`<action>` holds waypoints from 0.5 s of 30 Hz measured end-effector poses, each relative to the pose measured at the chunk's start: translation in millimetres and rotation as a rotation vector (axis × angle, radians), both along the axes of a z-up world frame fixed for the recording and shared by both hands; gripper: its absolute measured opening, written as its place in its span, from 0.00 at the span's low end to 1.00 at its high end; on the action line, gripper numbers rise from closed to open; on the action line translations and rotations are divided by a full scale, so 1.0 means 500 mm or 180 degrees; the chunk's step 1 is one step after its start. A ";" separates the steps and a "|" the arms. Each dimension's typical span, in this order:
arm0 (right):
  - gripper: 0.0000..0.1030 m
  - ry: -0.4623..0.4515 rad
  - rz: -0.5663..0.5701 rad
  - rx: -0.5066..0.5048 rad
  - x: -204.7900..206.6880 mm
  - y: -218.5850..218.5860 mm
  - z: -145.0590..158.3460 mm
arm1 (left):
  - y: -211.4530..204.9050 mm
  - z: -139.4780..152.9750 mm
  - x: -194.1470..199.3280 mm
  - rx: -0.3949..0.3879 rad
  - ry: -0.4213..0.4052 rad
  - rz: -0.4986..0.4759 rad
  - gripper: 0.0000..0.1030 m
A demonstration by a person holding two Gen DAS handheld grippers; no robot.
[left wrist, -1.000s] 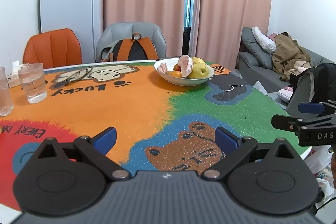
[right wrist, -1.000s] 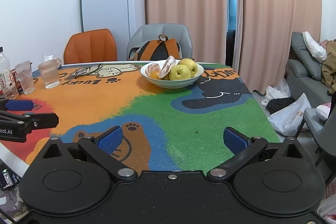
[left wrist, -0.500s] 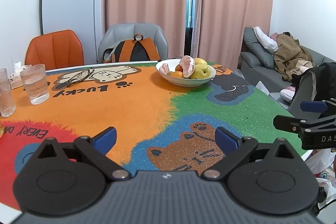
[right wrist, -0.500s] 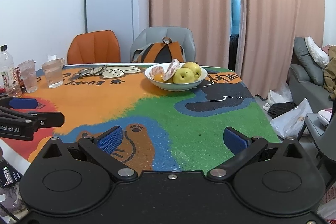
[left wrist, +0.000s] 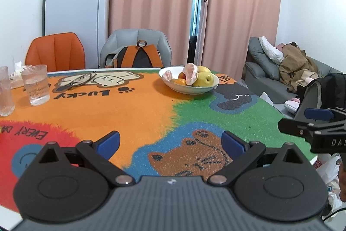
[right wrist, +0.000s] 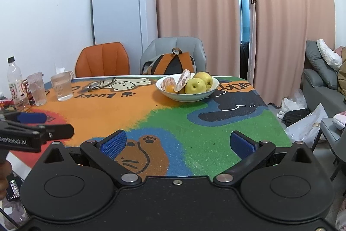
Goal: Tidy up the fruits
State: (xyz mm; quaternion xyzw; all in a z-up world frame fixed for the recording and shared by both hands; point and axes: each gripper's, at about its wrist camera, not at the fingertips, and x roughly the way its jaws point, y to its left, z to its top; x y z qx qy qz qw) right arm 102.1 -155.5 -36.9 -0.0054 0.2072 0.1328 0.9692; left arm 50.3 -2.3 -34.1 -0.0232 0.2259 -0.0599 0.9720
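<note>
White bowl (left wrist: 187,89) of yellow apples (right wrist: 195,86) and peeled citrus on far tabletop (left wrist: 134,109); left gripper (left wrist: 170,143) and right gripper (right wrist: 176,143) fingers spread wide, empty

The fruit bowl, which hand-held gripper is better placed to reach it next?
Probably the right hand-held gripper: the fruit bowl lies almost straight ahead of its open fingers, whereas it sits off toward the right of the left hand-held gripper.
</note>
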 end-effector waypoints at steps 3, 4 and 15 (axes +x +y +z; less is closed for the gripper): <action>1.00 -0.0007 0.0006 -0.0014 0.000 0.002 -0.006 | 0.000 -0.009 0.002 -0.0031 0.0033 -0.0013 0.96; 1.00 -0.0005 0.0005 -0.0027 0.000 0.003 -0.008 | 0.000 -0.010 0.002 -0.0051 0.0040 -0.0023 0.96; 1.00 -0.0003 0.0000 -0.0048 -0.002 0.007 -0.013 | -0.003 -0.009 -0.010 0.0002 -0.0054 -0.0026 0.96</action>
